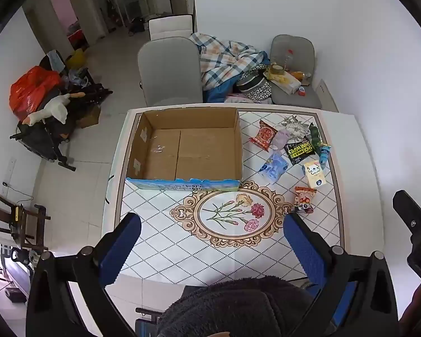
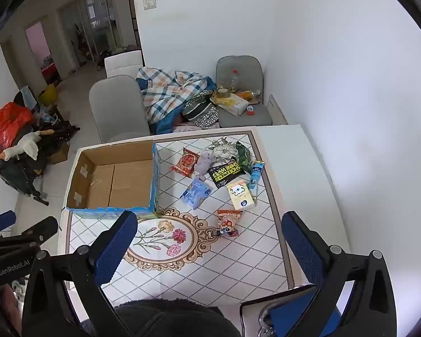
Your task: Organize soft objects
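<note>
An empty open cardboard box [image 1: 182,146] [image 2: 115,179] stands on the tiled table [image 1: 165,241] [image 2: 238,264] at the far left. To its right lie several soft packets: a red snack bag [image 1: 263,135] [image 2: 185,165], a lilac cloth [image 1: 280,138] [image 2: 204,164], a black wipes pack [image 1: 301,149] [image 2: 226,172], a blue pouch [image 1: 274,166] [image 2: 196,193], a yellow tissue pack [image 1: 315,174] [image 2: 240,195], a panda snack bag [image 1: 303,199] [image 2: 228,221]. My left gripper [image 1: 212,230] and right gripper [image 2: 210,230] are open and empty, held above the near table edge.
Two grey chairs [image 1: 168,70] [image 1: 293,67] stand behind the table, with a plaid blanket [image 1: 227,61] and clutter between them. A white wall [image 2: 350,84] is close on the right. A dark fleece sleeve [image 1: 233,306] fills the bottom of both views.
</note>
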The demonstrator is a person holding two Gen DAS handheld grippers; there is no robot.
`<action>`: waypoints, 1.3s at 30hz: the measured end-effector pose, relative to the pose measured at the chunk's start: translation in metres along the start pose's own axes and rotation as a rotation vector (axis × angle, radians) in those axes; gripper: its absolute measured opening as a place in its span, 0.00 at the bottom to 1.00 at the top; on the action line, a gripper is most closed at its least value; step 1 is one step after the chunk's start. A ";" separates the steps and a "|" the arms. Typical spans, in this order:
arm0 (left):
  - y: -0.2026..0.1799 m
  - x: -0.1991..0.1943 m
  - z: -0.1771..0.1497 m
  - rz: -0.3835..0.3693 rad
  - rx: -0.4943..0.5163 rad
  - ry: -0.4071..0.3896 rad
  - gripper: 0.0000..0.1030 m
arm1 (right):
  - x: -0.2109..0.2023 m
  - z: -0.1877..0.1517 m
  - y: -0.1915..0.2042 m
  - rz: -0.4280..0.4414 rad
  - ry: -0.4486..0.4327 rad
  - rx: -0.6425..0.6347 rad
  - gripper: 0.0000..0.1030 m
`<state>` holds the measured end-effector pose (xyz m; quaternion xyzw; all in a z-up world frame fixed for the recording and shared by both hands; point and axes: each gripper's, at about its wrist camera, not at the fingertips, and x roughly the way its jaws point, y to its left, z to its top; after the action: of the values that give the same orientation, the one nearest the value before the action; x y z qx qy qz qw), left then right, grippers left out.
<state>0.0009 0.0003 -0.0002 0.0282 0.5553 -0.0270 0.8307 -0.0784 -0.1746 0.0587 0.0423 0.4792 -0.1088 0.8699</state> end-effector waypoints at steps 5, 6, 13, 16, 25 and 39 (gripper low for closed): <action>0.000 -0.001 0.005 0.012 0.005 -0.020 1.00 | -0.003 -0.002 -0.002 -0.006 -0.017 -0.004 1.00; -0.001 0.000 0.006 0.013 0.007 -0.022 1.00 | -0.004 0.001 -0.001 -0.009 -0.019 -0.009 1.00; 0.000 -0.001 0.001 0.000 0.008 -0.059 1.00 | -0.008 0.003 0.002 -0.017 -0.027 -0.008 1.00; 0.003 -0.011 -0.001 -0.003 0.009 -0.079 1.00 | -0.010 0.005 0.009 -0.020 -0.032 -0.019 1.00; 0.005 -0.011 0.000 0.002 0.013 -0.096 1.00 | -0.012 0.002 0.008 -0.027 -0.045 -0.017 1.00; 0.007 -0.013 0.001 0.003 0.012 -0.107 1.00 | -0.013 0.006 0.010 -0.033 -0.054 -0.008 1.00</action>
<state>-0.0029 0.0069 0.0118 0.0327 0.5098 -0.0306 0.8591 -0.0780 -0.1637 0.0730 0.0281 0.4566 -0.1224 0.8808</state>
